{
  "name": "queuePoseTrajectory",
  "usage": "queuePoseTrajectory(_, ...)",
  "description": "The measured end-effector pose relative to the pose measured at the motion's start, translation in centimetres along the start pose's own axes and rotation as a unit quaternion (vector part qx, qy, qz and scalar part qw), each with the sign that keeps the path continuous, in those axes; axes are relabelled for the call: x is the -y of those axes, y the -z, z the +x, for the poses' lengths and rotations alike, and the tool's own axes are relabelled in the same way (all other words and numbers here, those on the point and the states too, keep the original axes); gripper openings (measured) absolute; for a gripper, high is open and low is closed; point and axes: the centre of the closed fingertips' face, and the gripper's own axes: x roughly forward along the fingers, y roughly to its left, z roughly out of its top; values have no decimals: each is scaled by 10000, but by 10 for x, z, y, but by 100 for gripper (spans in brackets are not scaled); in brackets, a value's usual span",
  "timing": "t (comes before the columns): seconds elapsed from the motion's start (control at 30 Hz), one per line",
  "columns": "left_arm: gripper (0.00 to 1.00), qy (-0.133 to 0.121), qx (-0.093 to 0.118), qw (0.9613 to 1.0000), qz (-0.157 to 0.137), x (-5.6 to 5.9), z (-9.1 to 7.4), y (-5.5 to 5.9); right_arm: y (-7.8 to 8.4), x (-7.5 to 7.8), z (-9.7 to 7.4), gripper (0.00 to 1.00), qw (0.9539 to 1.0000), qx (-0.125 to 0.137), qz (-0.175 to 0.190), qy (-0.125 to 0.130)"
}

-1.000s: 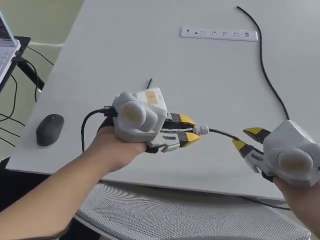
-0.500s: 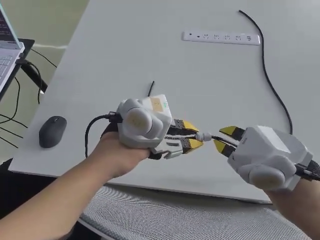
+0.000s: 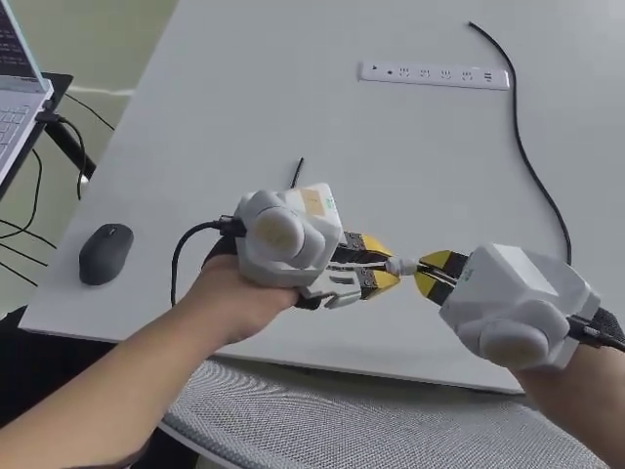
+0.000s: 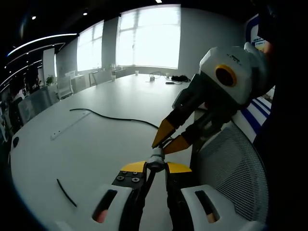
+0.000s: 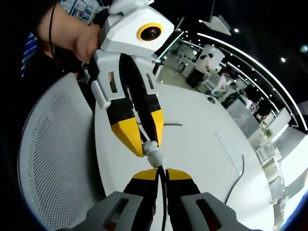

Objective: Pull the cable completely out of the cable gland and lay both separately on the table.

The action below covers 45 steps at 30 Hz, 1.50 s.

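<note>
Right hand-held gripper point(image 3: 428, 276) now on cable point(image 5: 163, 191)

1. Table point(image 3: 244, 88): white, smooth top, with its near edge rounded.
2. Power strip point(image 3: 435, 75): white, lying flat at the far side.
3. Black cable point(image 3: 527, 161): runs from the far right along the top towards the near edge, where its end is hidden.
4. Mouse point(image 3: 105, 252): dark, at the near left corner.
5. Short black wire point(image 3: 297, 172): lies mid-table, apart from the rest.
</note>
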Motion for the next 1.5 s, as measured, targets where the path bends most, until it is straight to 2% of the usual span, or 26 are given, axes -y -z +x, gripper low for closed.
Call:
queuePoseTrajectory(0.33, 15, 45, 26, 10000, -23, 1, 1, -1, 4, -2, 1, 0, 9991, -6, 414, -78)
queuePoseTrajectory(0.63, 15, -11, 74, 10000, -27, -2, 0, -3, 14, 5, 1, 0, 9964, -48, 848, 4)
queuePoseTrajectory(0.73, 15, -31, 107, 9999, -57, -4, -1, -4, 20, 10, 0, 0, 9934, -52, 1145, 66)
queuePoseTrajectory(0.77, 15, -33, 110, 9999, -61, -4, -1, -4, 21, 10, 0, 0, 9911, -35, 1332, 66)
queuePoseTrajectory(0.87, 15, -41, 132, 9999, -86, -4, -2, -5, 28, 15, 0, 0, 9893, -86, 1452, 129)
queuePoseTrajectory(0.9, 15, -46, 137, 9998, -97, -4, -2, -5, 31, 16, -1, 0, 9869, -94, 1606, 134)
queuePoseTrajectory(1.03, 15, -62, 158, 9998, -109, -5, -2, -6, 41, 20, -1, 0, 9829, -147, 1824, 217)
queuePoseTrajectory(1.13, 15, -80, 169, 9998, -101, -6, -1, -7, 51, 22, -2, 0, 9766, -180, 2124, 276)
queuePoseTrajectory(1.23, 15, -85, 180, 9997, -120, -6, 0, -8, 62, 25, -3, 0, 9649, -149, 2595, 374)
queuePoseTrajectory(1.3, 15, -106, 197, 9997, -127, -7, 1, -9, 67, 28, -4, 0, 9597, -110, 2775, 432)
queuePoseTrajectory(1.5, 15, -124, 218, 9996, -148, -7, 3, -11, 84, 31, -6, 0, 9558, -161, 2875, 600)
